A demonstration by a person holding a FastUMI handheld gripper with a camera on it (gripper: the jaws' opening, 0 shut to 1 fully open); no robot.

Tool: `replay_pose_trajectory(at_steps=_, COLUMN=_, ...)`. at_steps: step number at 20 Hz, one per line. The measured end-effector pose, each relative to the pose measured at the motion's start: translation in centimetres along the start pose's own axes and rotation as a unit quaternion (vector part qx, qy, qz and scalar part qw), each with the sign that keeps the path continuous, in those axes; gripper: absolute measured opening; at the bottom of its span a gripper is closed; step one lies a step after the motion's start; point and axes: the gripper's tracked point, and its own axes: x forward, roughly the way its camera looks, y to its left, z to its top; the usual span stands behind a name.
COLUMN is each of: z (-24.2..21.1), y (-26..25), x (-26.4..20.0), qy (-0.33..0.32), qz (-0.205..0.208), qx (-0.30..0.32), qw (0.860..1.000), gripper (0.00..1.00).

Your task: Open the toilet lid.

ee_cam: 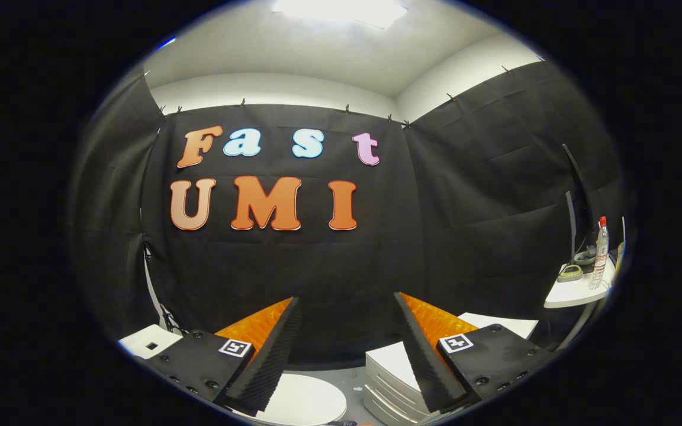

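left edge: small white square block with a dark square hole [150,342], just outside the left finger; not part of the task
claw: claw [347,349] held high, looking at the booth wall; fingers spread wide apart, nothing between them, touching nothing
toilet lid: round glossy white plastic toilet lid [305,401] lies low, below and between the fingers, nearer the left one; looks closed flat, lifting edge hidden; claw well above it
tank: white ribbed rectangular tank-like body [389,378] just right of the lid, partly behind the right finger; exact part hard to tell
right side: white tabletop [572,294] well off to the right, carrying a clear plastic bottle with a red cap [600,251] and some small grey-green items too small to name
progress: judged not started; no contact with the lid
risk 1: lid sits nearly beneath the camera; a blind descent could land a finger on top of the lid instead of under its rim
risk 2: smooth lid could slip off the pads mid-lift and slam shut
risk 3: right finger close to the tank side; swinging down may knock it
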Motion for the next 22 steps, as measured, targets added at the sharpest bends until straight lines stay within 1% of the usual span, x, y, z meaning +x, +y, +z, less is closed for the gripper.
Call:
replay_pose_trajectory(at_steps=2, z=0.5, y=0.2, x=0.1, qy=-0.005, qz=-0.001, qx=-0.011, qw=1.0, gripper=0.99)
replay_pose_trajectory(at_steps=5, z=0.0, y=0.7, x=0.0, qy=0.001, qz=0.008, qx=-0.018, qw=1.0, gripper=0.99)
replay_pose_trajectory(at_steps=9, z=-1.9, y=0.1, x=0.5, qy=0.014, qz=0.003, qx=-0.004, qw=1.0, gripper=0.99)
replay_pose_trajectory(at_steps=12, z=-4.1, y=-0.5, x=0.7, qy=0.02, qz=-0.002, qx=0.008, qw=1.0, gripper=0.99)
replay_pose_trajectory(at_steps=15, z=-7.3, y=-1.1, x=1.3, qy=0.034, qz=-0.005, qx=0.021, qw=0.999, gripper=0.99)
replay_pose_trajectory(at_steps=22, z=-19.8, y=-2.7, x=1.4, qy=0.105, qz=-0.023, qx=0.071, qw=0.992, gripper=1.0)
